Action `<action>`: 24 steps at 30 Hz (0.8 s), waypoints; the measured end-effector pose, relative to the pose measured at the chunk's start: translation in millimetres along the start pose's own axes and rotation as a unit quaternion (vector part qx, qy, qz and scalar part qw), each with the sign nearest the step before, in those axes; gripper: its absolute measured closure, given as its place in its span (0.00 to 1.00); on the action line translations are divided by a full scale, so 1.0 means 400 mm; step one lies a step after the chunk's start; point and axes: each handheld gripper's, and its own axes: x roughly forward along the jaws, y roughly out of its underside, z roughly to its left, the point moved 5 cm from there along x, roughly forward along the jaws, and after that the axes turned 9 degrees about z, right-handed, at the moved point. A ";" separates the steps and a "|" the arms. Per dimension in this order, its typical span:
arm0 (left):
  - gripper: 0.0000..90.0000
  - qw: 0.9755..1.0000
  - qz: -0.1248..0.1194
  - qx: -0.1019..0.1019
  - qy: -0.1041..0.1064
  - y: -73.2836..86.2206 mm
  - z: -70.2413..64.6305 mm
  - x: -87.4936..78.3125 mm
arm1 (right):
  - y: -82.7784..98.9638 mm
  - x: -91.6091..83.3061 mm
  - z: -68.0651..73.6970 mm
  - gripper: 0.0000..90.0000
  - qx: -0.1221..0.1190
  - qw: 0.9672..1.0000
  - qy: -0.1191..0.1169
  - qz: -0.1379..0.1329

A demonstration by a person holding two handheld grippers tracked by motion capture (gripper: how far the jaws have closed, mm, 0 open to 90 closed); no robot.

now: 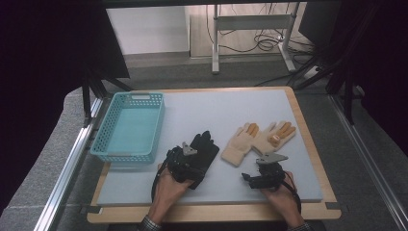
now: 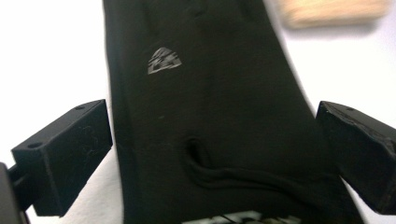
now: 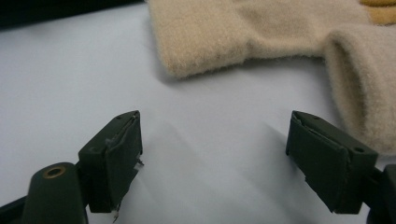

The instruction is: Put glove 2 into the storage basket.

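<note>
A black glove [image 1: 204, 149] lies flat on the grey mat [image 1: 231, 103], left of centre. My left gripper [image 1: 192, 161] is over its cuff end. In the left gripper view the glove [image 2: 210, 116] runs up between the two jaws, which stand wide, one at each edge of the fabric; the left gripper [image 2: 215, 126] is open. Two beige gloves with orange patches, one [image 1: 242, 142] and the other [image 1: 275, 134], lie side by side to the right. My right gripper [image 1: 260, 169] is just in front of them. It is open [image 3: 215, 140] over bare mat, with a beige cuff [image 3: 210, 42] ahead.
A light blue plastic basket [image 1: 126, 155] stands at the mat's left side with nothing in it. The mat rests on a wooden board [image 1: 308, 139] whose rim shows at the right and front. Metal rails run along both sides of the table.
</note>
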 end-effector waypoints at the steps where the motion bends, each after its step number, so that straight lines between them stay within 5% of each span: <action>1: 0.00 1.000 0.004 -0.004 0.008 0.001 0.006 0.007 | 0.000 0.000 0.000 0.20 0.000 1.000 0.000 0.000; 4: 0.00 0.999 0.016 -0.008 0.030 0.001 0.001 0.022 | 0.000 0.000 0.000 0.20 0.000 1.000 0.000 0.000; 10: 0.00 0.999 0.033 0.019 -0.008 -0.001 -0.025 0.037 | 0.000 0.000 0.000 0.20 0.000 1.000 0.000 0.000; 15: 0.02 0.999 0.036 -0.011 0.004 -0.008 0.006 0.040 | 0.000 0.000 0.000 0.20 0.000 1.000 0.000 0.000; 19: 0.19 0.999 0.036 -0.011 -0.002 -0.012 0.018 0.029 | 0.000 0.000 0.000 0.20 0.000 1.000 0.000 0.000; 24: 0.56 0.999 0.024 -0.018 0.013 -0.010 0.046 0.015 | 0.000 0.000 0.000 0.20 0.000 1.000 0.000 0.000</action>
